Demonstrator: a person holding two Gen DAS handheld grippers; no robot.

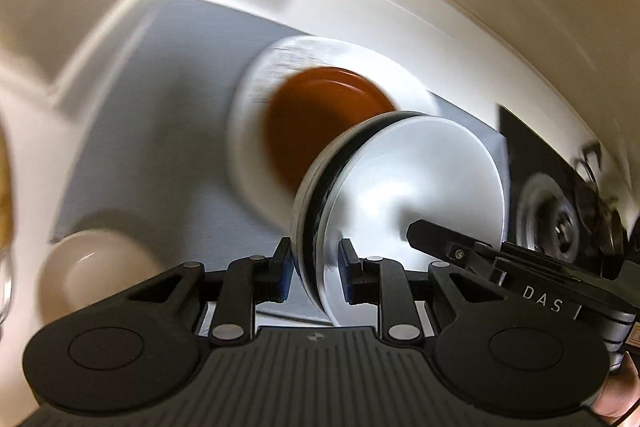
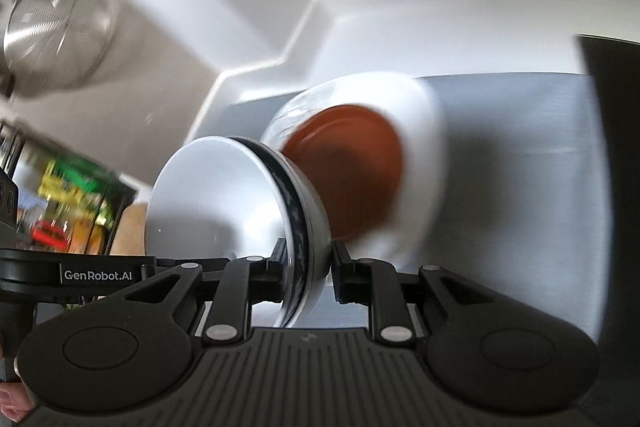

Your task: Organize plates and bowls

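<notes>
A white bowl (image 1: pixel 400 187) with a dark band under its rim hangs tilted on edge in the air. My left gripper (image 1: pixel 314 267) is shut on its rim, pads on either side of the wall. A finger of my right gripper (image 1: pixel 440 243) reaches the rim from the right. In the right wrist view the same bowl (image 2: pixel 224 203) sits in my right gripper (image 2: pixel 308 267), also shut on the rim. Below lies an orange plate (image 1: pixel 320 115) (image 2: pixel 352 171) on a larger white plate (image 1: pixel 248 147) (image 2: pixel 424 147), both blurred.
The plates rest on a grey mat (image 1: pixel 160 107) (image 2: pixel 520 147) set in a white counter. A small white bowl (image 1: pixel 92 275) stands at the mat's lower left. A dark sink with a metal drain (image 1: pixel 548 219) lies right. A metal strainer (image 2: pixel 56 35) hangs upper left.
</notes>
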